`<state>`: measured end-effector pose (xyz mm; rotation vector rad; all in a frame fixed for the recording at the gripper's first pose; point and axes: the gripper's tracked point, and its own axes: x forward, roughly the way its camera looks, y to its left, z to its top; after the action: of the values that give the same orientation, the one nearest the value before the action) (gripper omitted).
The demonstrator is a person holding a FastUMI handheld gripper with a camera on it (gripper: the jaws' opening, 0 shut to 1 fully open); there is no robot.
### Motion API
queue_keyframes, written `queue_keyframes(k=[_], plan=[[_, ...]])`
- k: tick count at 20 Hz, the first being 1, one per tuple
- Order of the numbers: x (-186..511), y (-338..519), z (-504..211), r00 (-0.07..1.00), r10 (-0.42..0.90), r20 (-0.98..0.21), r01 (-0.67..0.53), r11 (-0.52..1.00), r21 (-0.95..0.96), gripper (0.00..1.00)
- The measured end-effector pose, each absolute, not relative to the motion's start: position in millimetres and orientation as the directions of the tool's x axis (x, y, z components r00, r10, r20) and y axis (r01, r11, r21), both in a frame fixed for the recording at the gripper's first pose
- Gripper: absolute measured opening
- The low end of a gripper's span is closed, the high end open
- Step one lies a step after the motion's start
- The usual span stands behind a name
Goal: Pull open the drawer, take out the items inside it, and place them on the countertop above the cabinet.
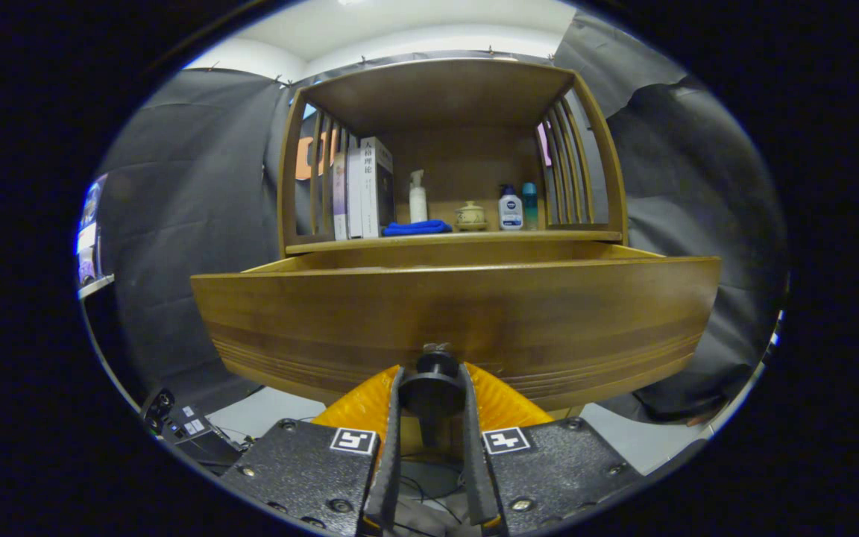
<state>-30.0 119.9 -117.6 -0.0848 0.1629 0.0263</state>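
Gripper view shows the tongs clenched on the dark round knob of the drawer, with one finger pressing each side of it. The wooden drawer front spreads wide just beyond the fingers, and the drawer stands pulled out from the cabinet, its side walls running back toward the shelf above; what lies inside is hidden behind the front panel. Above and farther beyond the tongs sits the countertop, an open wooden shelf with slatted sides. On it, from the left of the tongs across, stand upright books, a folded blue cloth, a white spray bottle, a small lidded ceramic jar, a white lotion bottle with a blue cap, and a teal bottle just beside it.
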Motion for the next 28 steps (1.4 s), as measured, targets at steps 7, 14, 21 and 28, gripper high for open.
queue_keyframes(k=[7,14,21,28], plan=[[-37,114,-108,0.993,-0.019,-0.115,0.005,0.993,-0.119,0.89],[-63,118,-47,0.999,-0.017,0.036,0.020,0.994,-0.111,0.98],[-37,130,31,0.998,0.048,0.027,-0.043,0.986,-0.161,0.99],[36,148,9,0.934,0.082,-0.348,-0.135,0.982,-0.130,0.99]])
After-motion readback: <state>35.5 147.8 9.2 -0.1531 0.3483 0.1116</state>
